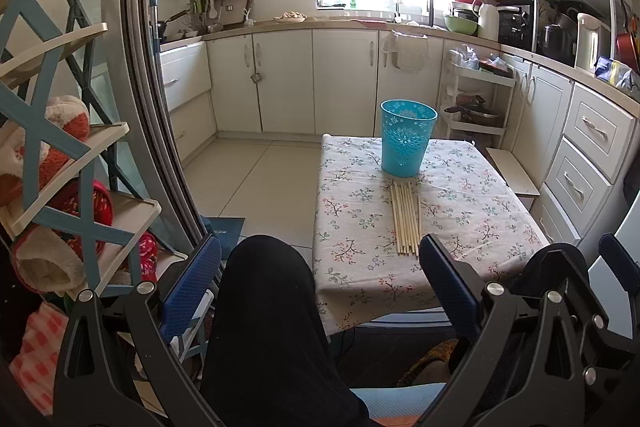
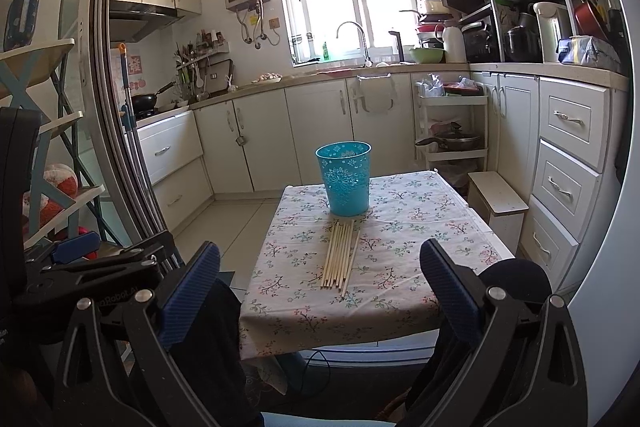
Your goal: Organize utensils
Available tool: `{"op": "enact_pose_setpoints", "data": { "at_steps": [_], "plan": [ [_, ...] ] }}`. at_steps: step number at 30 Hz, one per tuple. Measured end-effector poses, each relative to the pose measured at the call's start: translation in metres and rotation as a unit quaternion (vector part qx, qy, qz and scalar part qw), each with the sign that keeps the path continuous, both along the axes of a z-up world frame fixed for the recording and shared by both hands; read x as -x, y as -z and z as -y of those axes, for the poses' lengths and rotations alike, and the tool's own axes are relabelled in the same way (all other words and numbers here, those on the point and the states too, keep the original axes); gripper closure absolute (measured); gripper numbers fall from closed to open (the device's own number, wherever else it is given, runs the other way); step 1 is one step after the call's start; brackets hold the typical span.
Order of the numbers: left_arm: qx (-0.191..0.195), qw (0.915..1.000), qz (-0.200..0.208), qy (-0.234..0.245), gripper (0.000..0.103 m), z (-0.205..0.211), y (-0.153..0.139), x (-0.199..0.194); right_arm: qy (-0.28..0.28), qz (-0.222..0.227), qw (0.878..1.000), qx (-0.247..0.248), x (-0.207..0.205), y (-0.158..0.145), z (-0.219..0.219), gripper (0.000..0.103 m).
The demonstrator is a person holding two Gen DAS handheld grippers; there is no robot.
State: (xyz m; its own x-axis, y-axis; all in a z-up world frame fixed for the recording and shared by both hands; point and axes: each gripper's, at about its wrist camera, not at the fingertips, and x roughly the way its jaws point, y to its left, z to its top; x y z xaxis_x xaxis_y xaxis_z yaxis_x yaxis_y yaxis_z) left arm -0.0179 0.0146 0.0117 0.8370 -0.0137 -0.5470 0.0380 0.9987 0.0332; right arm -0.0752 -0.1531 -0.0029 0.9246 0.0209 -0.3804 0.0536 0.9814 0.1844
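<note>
Both our claws, left claw (image 1: 320, 283) and right claw (image 2: 320, 283), gape wide and empty; we should pinch the chopsticks (image 2: 340, 253) mid-length, then tip them upright into the blue cup (image 2: 346, 183)

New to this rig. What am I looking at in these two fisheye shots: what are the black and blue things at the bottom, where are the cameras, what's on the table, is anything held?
No robot arm here: a person holds a two-finger gripper in each hand, and each gripper carries a fisheye camera looking forward along its fingers. One picture is from the left gripper, the other from the right gripper. The blue pads on black arms are their fingers. Both stand wide open and hold nothing, hovering short of the table's near edge. On the flowered tablecloth stands an upright blue cup, and just in front of it lies a bundle of wooden chopsticks, flat. Behind is a kitchen.
</note>
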Motion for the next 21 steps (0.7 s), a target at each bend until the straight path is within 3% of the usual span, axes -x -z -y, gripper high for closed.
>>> {"op": "enact_pose_setpoints", "data": {
  "at_steps": [21],
  "plan": [
    [0.003,0.9999,0.01,-0.006,0.008,-0.0024,-0.0071,0.0078,-0.003,0.004,1.0,0.001,0.0024,-0.002,0.0016,0.007]
  ]
}}
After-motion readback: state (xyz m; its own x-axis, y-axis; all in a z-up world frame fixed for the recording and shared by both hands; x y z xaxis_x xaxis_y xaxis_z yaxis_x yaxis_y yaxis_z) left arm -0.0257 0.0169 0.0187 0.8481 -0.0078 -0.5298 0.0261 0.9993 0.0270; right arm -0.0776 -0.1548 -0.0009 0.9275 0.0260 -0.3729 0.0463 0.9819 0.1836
